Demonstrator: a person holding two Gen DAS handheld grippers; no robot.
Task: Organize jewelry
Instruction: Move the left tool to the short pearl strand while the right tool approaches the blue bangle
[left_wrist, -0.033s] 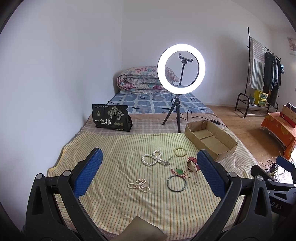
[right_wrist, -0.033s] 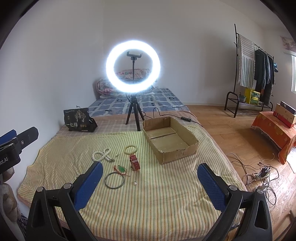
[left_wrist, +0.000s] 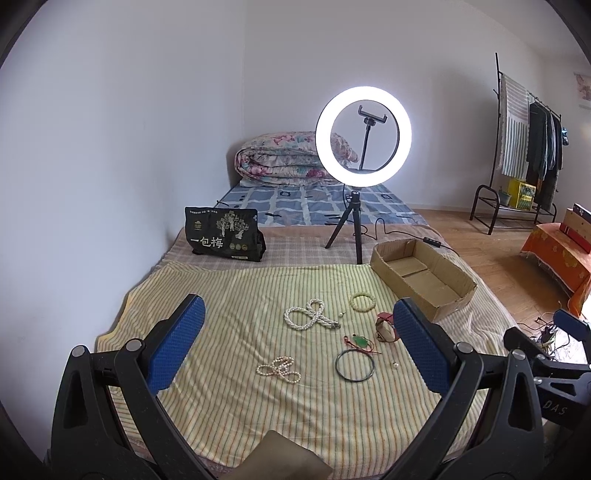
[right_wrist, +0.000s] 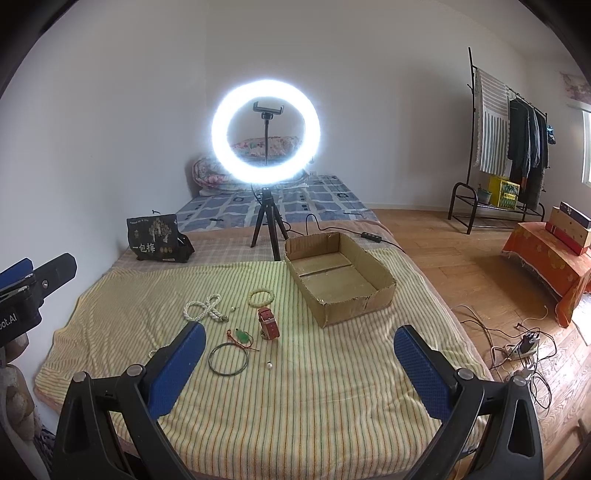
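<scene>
Dark bangle (right_wrist: 228, 359) lies just ahead-left of the spread, empty right gripper (right_wrist: 299, 360); left gripper (left_wrist: 295, 341) likewise spread.

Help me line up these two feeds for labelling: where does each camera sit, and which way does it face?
Left wrist: sits on the left gripper, above the near edge of the striped blanket, facing the ring light; its own blue-padded fingers show, spread, plus the right gripper at the right edge.
Right wrist: sits on the right gripper, further right, facing the cardboard box; its spread fingers show, plus the left gripper at the left edge.
Shared: blanket, box, ring light, pearl necklace, dark bangle.
</scene>
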